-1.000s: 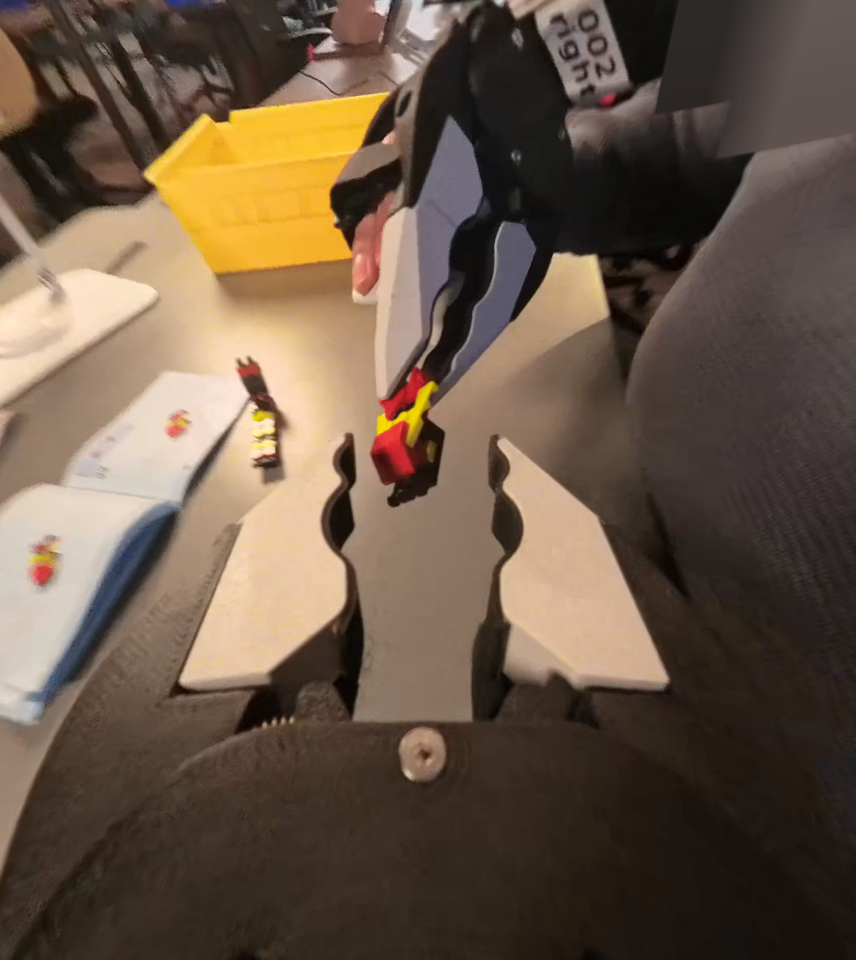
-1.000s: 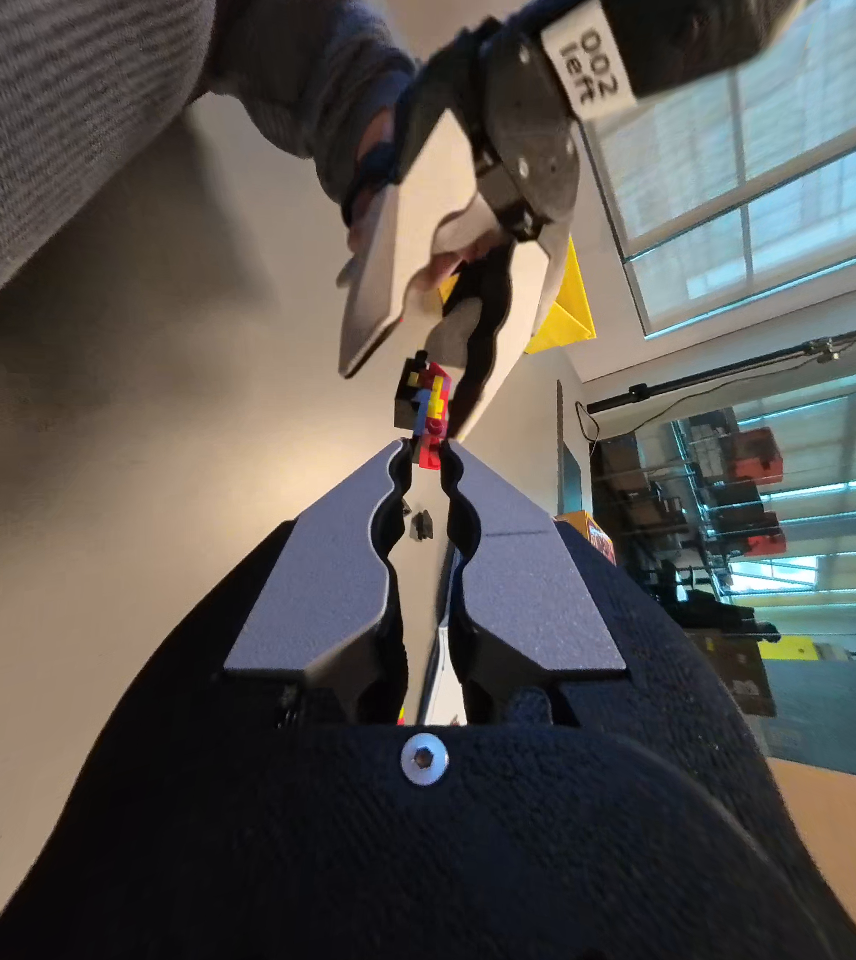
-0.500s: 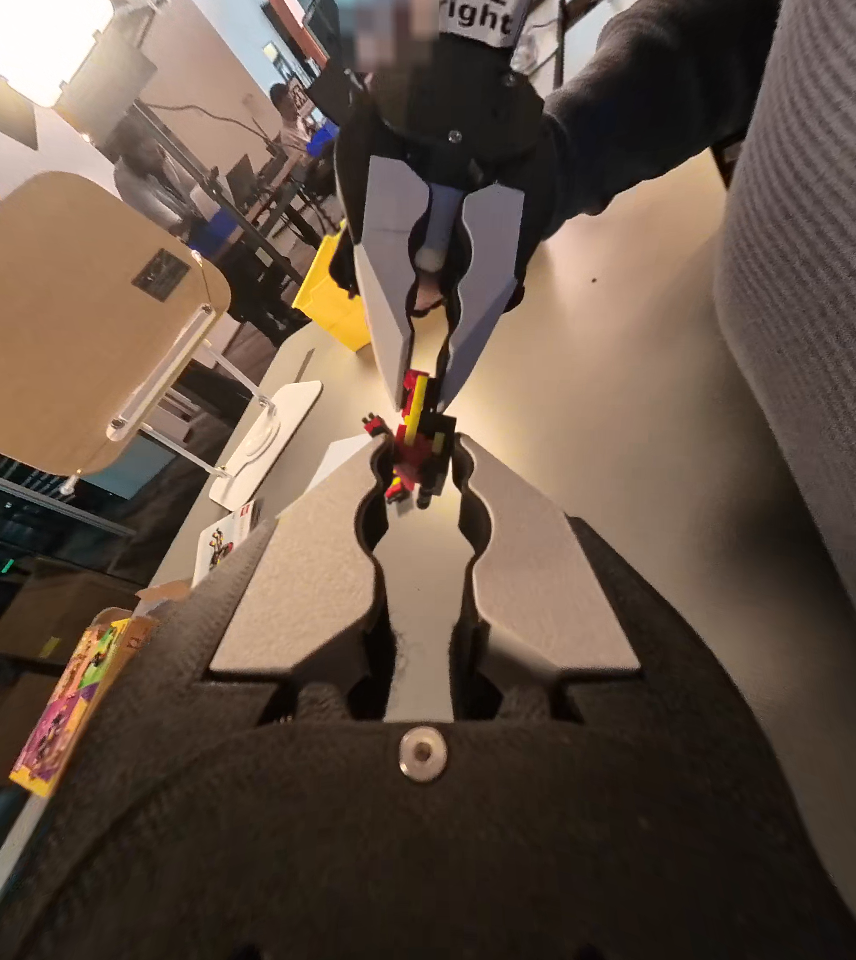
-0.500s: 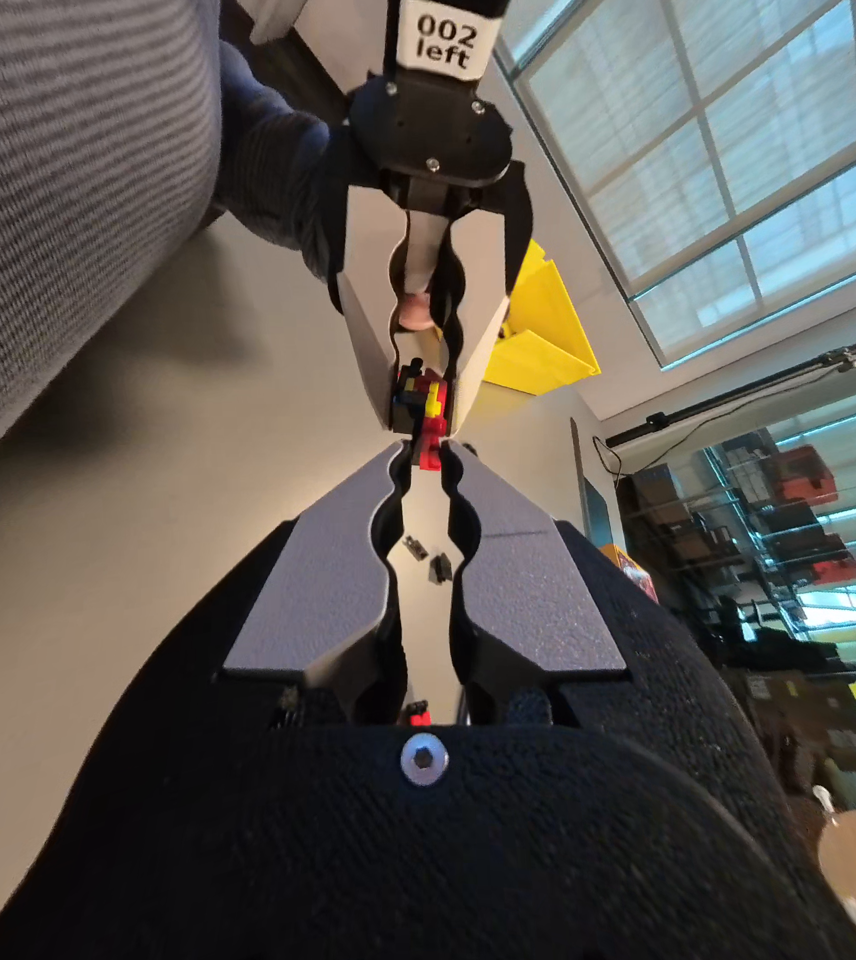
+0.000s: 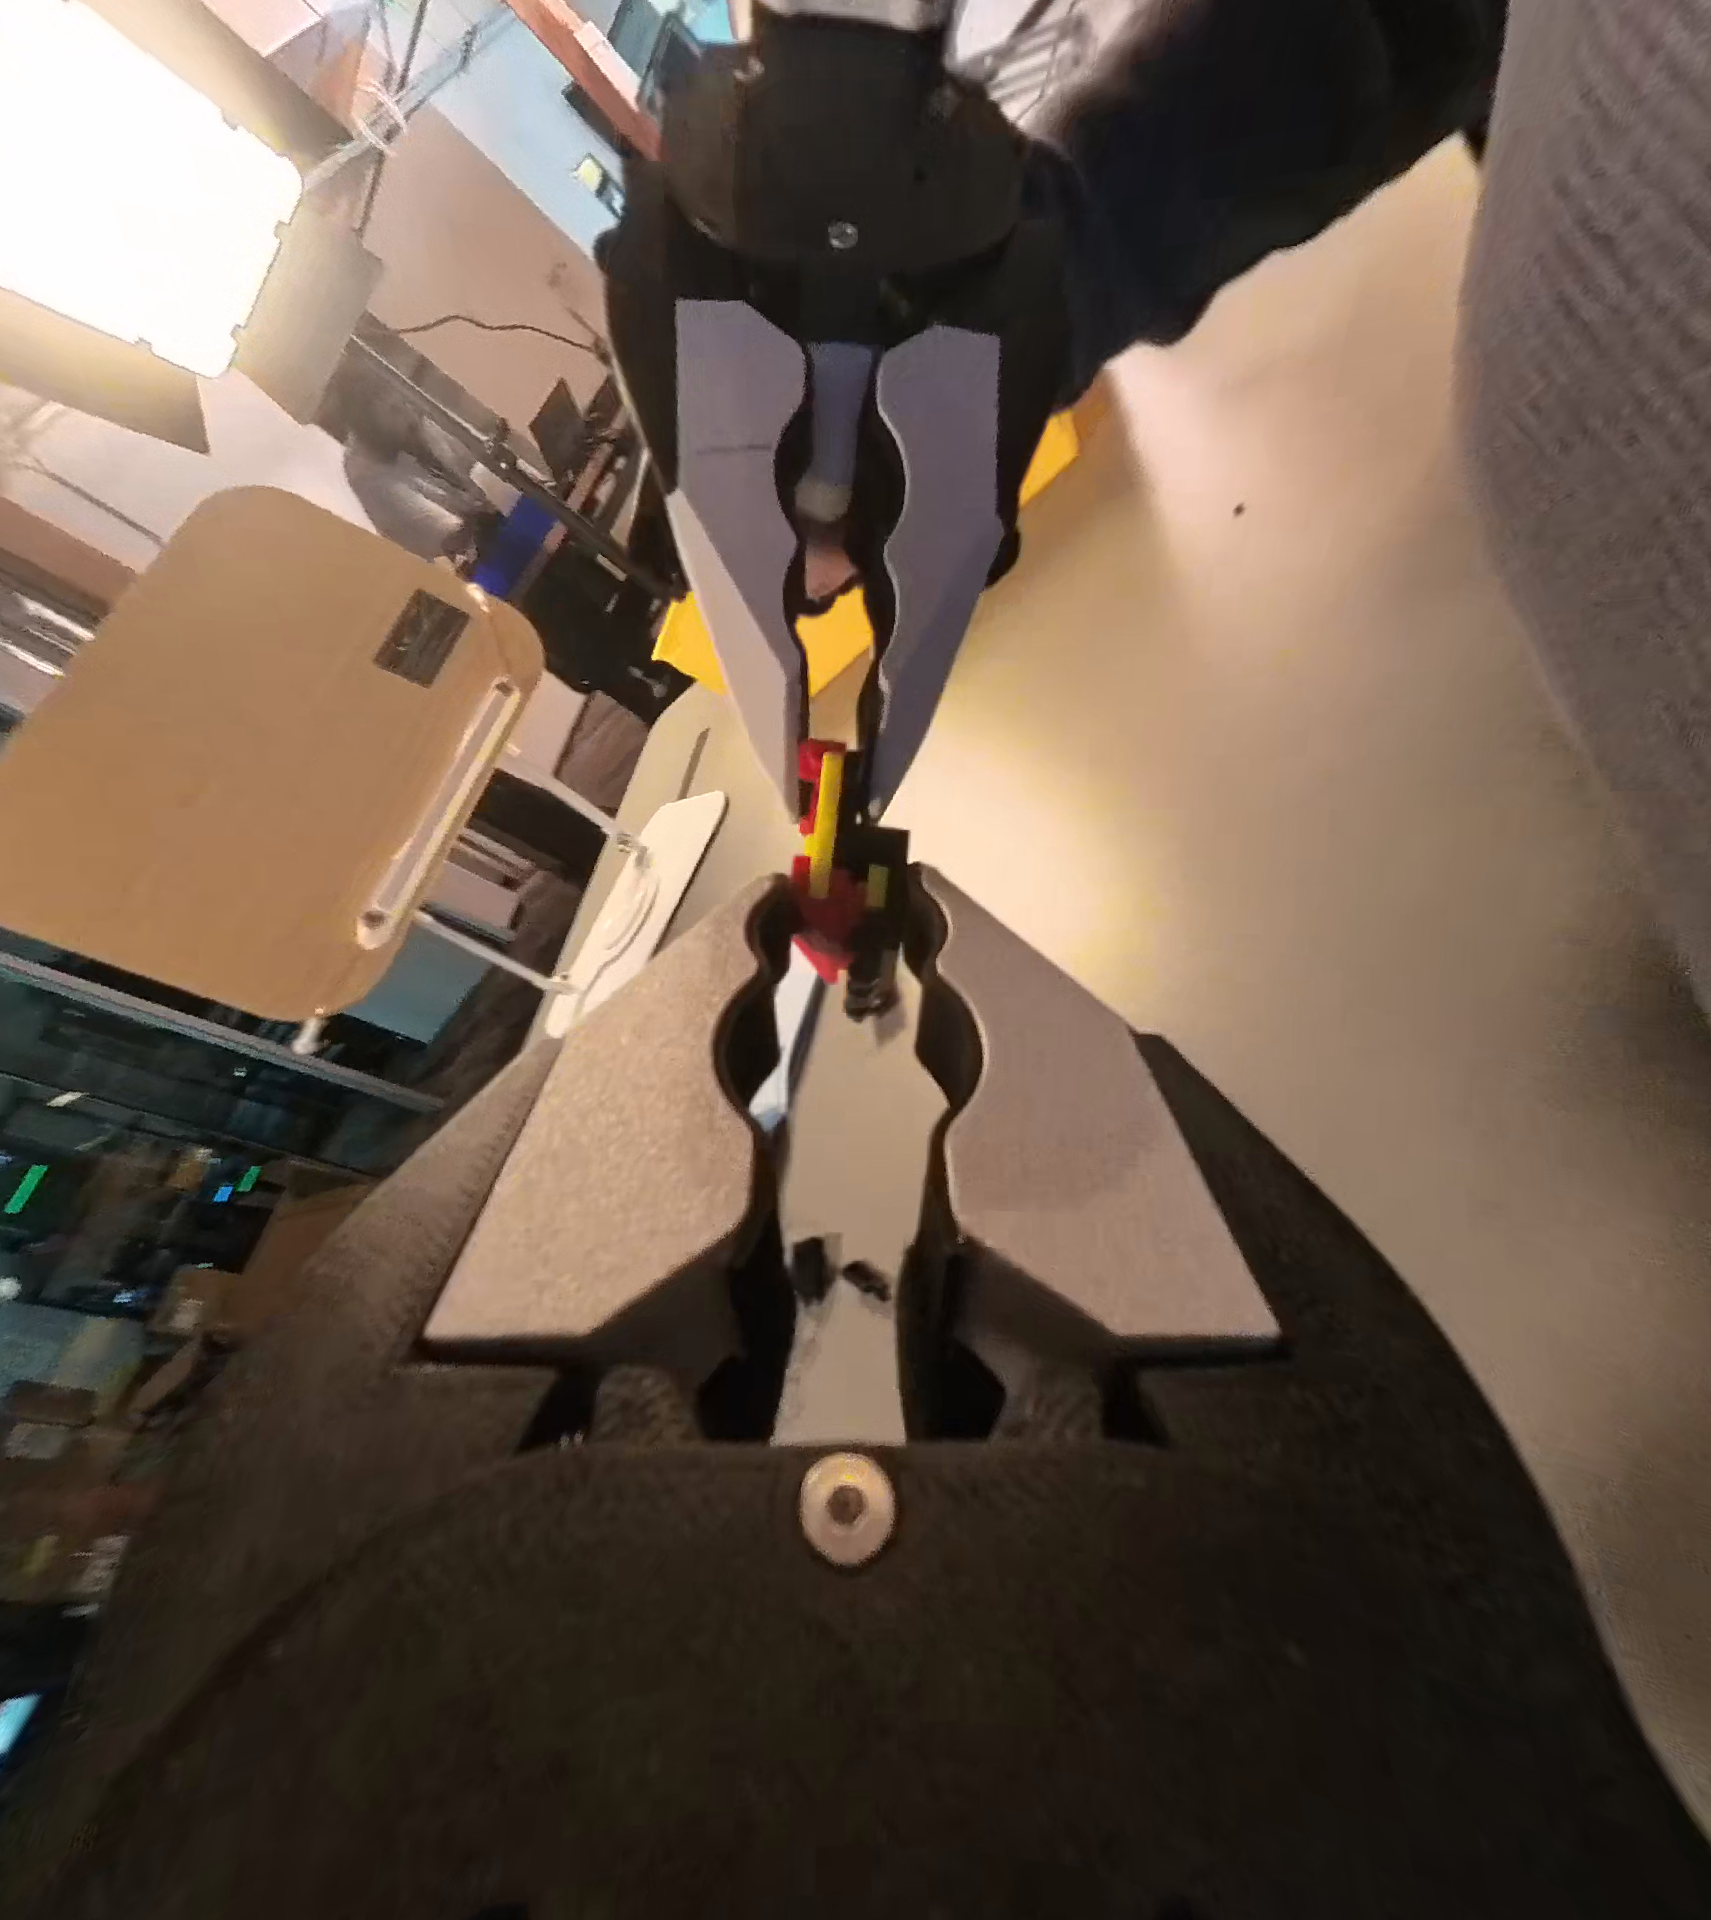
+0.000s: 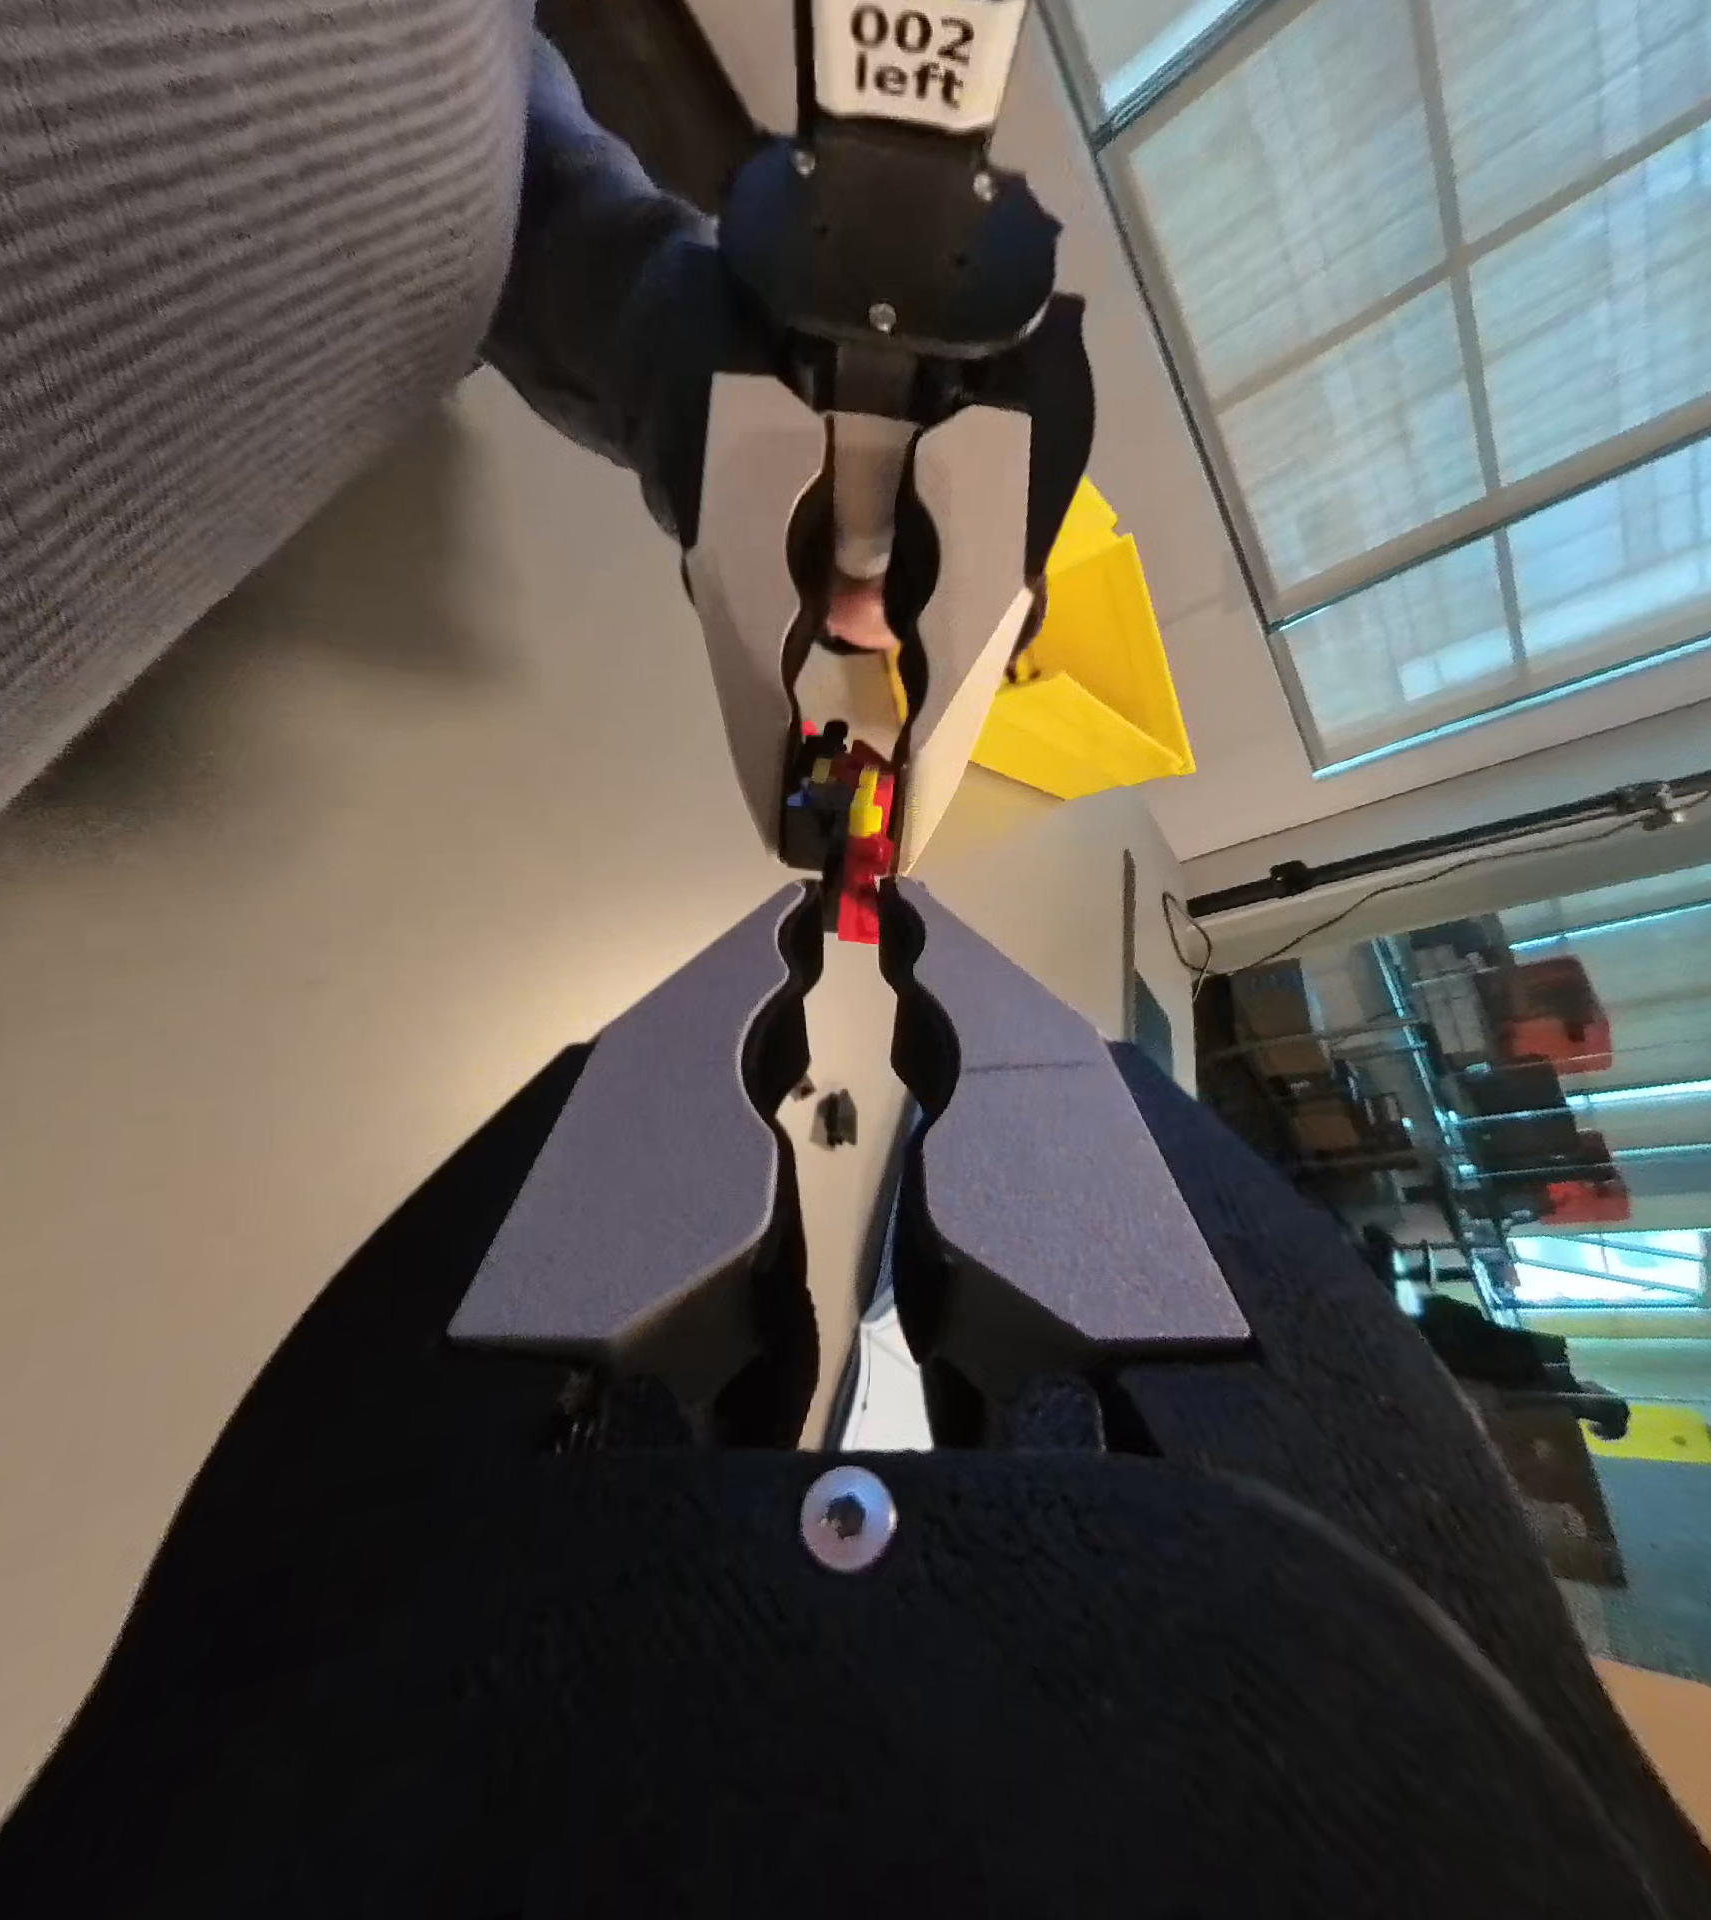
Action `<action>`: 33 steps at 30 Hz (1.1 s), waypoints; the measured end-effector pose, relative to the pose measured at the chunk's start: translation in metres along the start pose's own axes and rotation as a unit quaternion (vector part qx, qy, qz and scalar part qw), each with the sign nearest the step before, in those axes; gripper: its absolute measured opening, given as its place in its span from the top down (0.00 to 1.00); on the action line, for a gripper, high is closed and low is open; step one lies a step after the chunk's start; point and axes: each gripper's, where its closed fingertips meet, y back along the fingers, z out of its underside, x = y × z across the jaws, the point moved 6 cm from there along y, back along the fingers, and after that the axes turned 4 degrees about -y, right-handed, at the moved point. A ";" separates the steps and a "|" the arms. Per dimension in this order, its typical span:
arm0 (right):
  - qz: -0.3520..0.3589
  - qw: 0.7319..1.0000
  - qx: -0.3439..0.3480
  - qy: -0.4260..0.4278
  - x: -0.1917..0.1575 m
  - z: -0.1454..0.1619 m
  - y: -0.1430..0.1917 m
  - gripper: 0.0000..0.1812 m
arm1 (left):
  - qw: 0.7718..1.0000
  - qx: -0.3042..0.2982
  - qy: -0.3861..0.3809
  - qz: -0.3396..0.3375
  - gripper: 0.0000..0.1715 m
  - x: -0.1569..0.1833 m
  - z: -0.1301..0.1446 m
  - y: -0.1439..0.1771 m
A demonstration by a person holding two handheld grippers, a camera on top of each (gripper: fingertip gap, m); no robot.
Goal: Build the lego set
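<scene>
A small red, yellow and black lego assembly hangs in the air between the two grippers, which meet tip to tip above the tan table. My left gripper is shut on its lower red and black part. My right gripper comes in from the far side and is shut on its upper red and yellow part. In the right wrist view, my right gripper pinches the red end of the assembly, and my left gripper clamps the black and yellow end.
A yellow bin stands on the table behind the grippers. Small black loose pieces lie on the table below. A wooden board on a stand with a white base stands at the left. A person's grey sweater fills the right. Less than 4 cm separates the two grippers' tips.
My left gripper was open beside the assembly and has closed on it. Both grippers have tilted and lined up tip to tip, with the right one keeping its hold.
</scene>
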 end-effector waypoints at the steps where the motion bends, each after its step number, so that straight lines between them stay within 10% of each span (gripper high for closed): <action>1: -0.010 1.000 -0.004 -0.005 0.002 -0.001 0.001 0.96 | 1.000 0.001 -0.009 -0.005 0.89 0.000 -0.001 0.000; 15: -0.061 0.995 0.004 -0.080 0.052 -0.037 0.003 0.95 | 0.987 0.121 0.011 -0.108 0.89 -0.034 -0.014 0.019; 33: -0.100 0.994 -0.028 -0.045 0.050 -0.041 0.007 0.95 | 0.991 0.097 -0.018 -0.091 0.89 -0.030 -0.023 0.020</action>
